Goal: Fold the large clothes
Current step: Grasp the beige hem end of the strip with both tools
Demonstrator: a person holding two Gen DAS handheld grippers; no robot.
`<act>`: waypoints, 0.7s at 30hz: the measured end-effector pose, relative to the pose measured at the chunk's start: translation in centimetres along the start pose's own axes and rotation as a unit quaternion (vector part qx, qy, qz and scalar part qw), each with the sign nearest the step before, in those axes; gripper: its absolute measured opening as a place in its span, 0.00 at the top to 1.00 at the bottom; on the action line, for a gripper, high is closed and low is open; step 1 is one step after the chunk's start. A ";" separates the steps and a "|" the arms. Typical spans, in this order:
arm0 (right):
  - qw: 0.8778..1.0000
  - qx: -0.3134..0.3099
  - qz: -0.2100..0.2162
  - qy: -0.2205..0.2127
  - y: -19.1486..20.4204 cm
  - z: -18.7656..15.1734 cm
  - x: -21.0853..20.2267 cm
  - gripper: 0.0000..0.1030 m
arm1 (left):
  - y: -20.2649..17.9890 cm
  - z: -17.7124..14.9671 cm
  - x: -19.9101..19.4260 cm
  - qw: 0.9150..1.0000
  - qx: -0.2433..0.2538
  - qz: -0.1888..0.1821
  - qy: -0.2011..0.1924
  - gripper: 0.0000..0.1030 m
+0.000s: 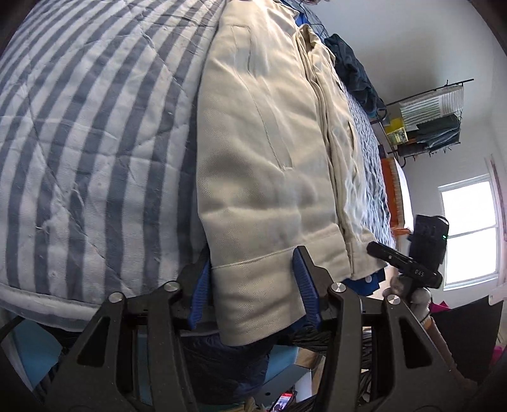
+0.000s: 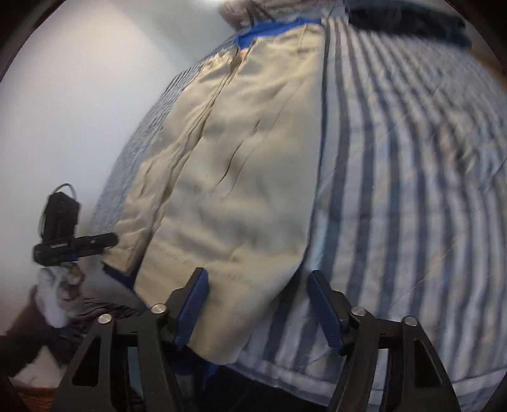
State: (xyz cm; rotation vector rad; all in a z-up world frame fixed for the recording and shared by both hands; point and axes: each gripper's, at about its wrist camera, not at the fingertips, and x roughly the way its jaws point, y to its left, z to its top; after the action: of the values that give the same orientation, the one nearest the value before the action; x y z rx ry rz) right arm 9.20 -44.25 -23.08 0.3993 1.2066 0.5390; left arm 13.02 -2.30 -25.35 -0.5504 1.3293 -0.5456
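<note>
Beige trousers (image 1: 263, 152) lie lengthwise on a blue-and-white striped bedspread (image 1: 88, 142), their hems hanging over the near bed edge. My left gripper (image 1: 252, 253) stands open astride one hem; the cloth drapes over its left pad and its right pad (image 1: 305, 285) sits at the cloth's edge. In the right wrist view my right gripper (image 2: 256, 271) is open around the other hem of the trousers (image 2: 240, 177): the left pad (image 2: 191, 307) lies against the cloth, the right pad (image 2: 324, 310) rests apart on the bedspread (image 2: 412, 190). Each view shows the other gripper (image 1: 402, 260) (image 2: 79, 244) in a gloved hand.
A dark blue heap of clothes (image 1: 355, 69) (image 2: 412, 19) sits at the far end of the bed. Blue cloth (image 2: 272, 28) shows under the trousers. Beyond the bed stand a wire rack (image 1: 427, 120) with folded things, a window (image 1: 469, 234) and a white wall (image 2: 79, 111).
</note>
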 end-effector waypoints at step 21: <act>0.984 0.089 0.140 -0.057 1.2 4.1 -2.4 0.85 | -5.0 2.7 -4.0 0.994 -0.035 -0.084 -0.057 0.86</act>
State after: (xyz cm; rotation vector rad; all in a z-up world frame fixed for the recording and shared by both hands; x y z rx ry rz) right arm 12.29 -44.73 -19.33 0.7509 1.0975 0.6413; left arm 14.83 -3.29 -18.75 -0.7464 1.2039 -0.5975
